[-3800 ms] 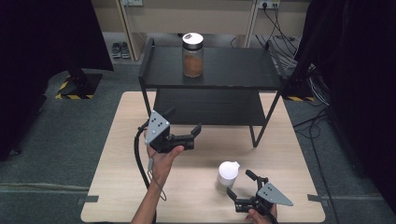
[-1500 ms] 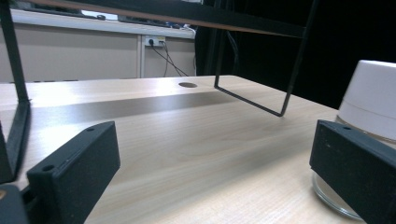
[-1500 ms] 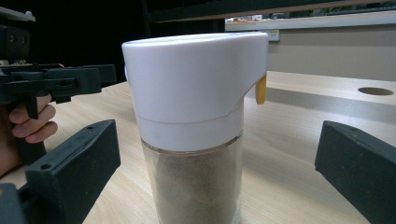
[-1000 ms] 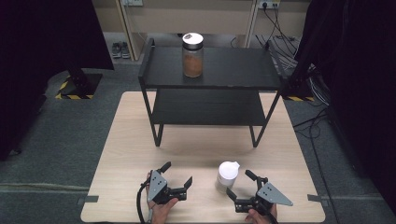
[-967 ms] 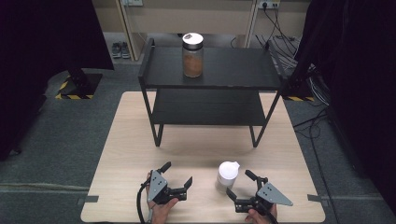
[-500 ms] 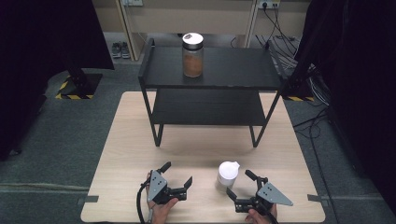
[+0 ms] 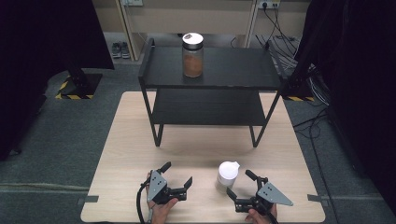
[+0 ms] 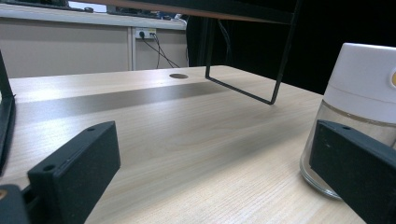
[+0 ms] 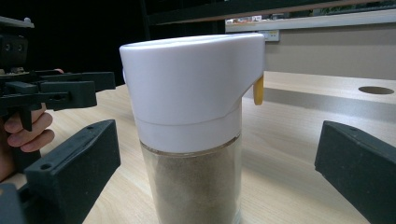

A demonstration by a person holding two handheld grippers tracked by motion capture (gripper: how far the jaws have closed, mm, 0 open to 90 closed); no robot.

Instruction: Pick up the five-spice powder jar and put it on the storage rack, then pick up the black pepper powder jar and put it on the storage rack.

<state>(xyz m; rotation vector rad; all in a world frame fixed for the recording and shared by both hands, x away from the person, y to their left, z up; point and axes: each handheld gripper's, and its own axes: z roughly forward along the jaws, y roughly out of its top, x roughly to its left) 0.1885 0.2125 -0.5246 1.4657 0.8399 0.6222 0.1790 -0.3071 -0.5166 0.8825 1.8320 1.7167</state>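
Grey carpet, dark curtains at both sides of the frame and a beige wall with sockets and trailing cables along the top edge surround a pale wooden counter (image 7: 130, 140). A black two-tier shelf rack (image 7: 210, 74) stands on its far half, carrying a brown-filled jar with a white lid (image 7: 192, 55) on the top tier.

What has changed: a few seconds ago the left gripper (image 7: 176, 179) was up in the middle of the frame, near the rack; a second ago it was already down at the lower centre-left, resting low on the counter, and it has not moved since. Its jaws are spread apart with nothing between them. The right gripper (image 7: 239, 185) has stayed at the lower right, jaws also wide apart.

The white-capped shaker (image 7: 228, 176) stands upright on the counter at the lower centre-right, just ahead of the right gripper; in the right gripper view it sits squarely between the two black jaws, touching neither (image 9: 196, 121).

My judgement is that both hands have settled and the right gripper is lined up to close on the shaker, a grasp not yet made.
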